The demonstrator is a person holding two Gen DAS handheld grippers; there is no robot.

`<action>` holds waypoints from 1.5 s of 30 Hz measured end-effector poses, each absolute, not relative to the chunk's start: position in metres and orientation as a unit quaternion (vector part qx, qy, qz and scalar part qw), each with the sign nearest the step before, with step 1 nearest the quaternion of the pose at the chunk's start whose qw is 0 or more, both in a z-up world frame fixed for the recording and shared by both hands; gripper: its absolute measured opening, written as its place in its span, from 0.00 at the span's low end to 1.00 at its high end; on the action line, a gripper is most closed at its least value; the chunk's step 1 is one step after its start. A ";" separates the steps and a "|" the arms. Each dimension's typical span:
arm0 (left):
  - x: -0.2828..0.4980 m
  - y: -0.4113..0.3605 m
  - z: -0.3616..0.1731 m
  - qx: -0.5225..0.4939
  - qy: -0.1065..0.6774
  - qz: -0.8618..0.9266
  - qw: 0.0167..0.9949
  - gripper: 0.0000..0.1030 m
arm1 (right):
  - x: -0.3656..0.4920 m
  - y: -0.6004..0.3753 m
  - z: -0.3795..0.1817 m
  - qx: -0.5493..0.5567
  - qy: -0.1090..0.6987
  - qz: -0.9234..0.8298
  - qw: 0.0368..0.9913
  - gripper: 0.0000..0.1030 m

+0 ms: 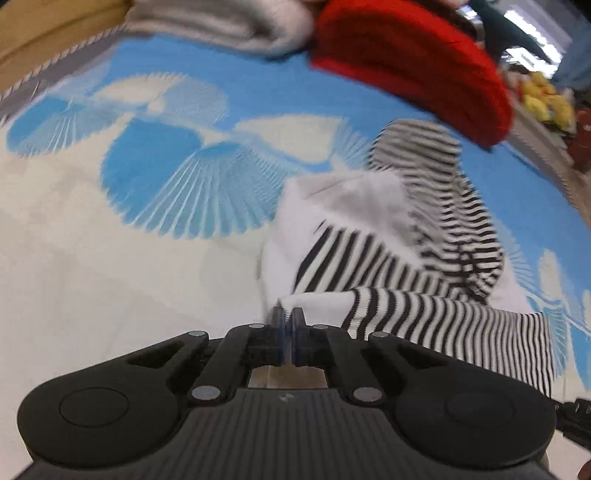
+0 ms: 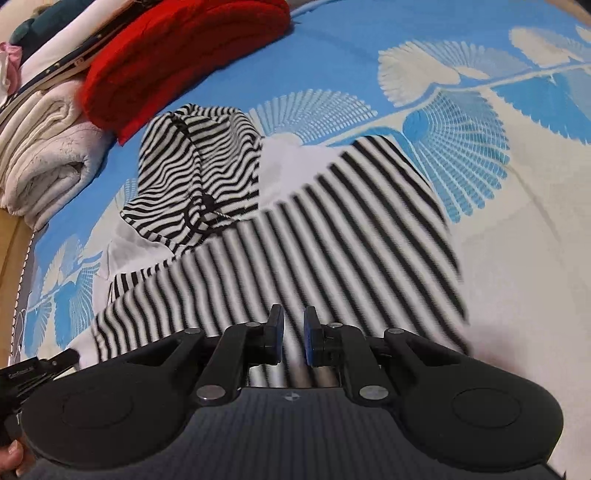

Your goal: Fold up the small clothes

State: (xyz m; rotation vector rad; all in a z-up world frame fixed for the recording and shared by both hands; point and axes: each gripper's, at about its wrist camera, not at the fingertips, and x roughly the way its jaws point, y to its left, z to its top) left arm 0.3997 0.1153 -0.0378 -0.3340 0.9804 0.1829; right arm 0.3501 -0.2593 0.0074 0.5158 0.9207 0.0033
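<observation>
A small black-and-white striped garment (image 2: 295, 236) with white panels lies partly folded on a blue and cream patterned bedsheet (image 2: 517, 221). It also shows in the left wrist view (image 1: 424, 266). My left gripper (image 1: 288, 314) is shut on a white edge of the garment at its near corner. My right gripper (image 2: 294, 325) is slightly open just above the striped cloth, with cloth showing in the gap between its pads; it holds nothing that I can see.
A folded red knit (image 2: 177, 55) and a folded cream towel (image 2: 44, 155) lie stacked at the far edge of the bed. They also show in the left wrist view as the red knit (image 1: 413, 62) and a grey-white fold (image 1: 229, 26). The other gripper's body (image 2: 26, 376) shows at lower left.
</observation>
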 end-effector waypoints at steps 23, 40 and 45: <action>0.411 0.108 -0.079 -0.173 0.526 0.100 0.827 0.36 | 0.357 -0.264 -0.030 0.199 0.471 -0.060 0.857 0.19; 0.407 0.094 -0.054 -0.162 0.486 0.066 0.856 0.36 | 0.358 -0.254 -0.019 0.179 0.458 -0.066 0.868 0.20; 0.407 0.087 -0.060 -0.159 0.497 0.057 0.851 0.36 | 0.358 -0.248 -0.018 0.137 0.452 -0.062 0.879 0.20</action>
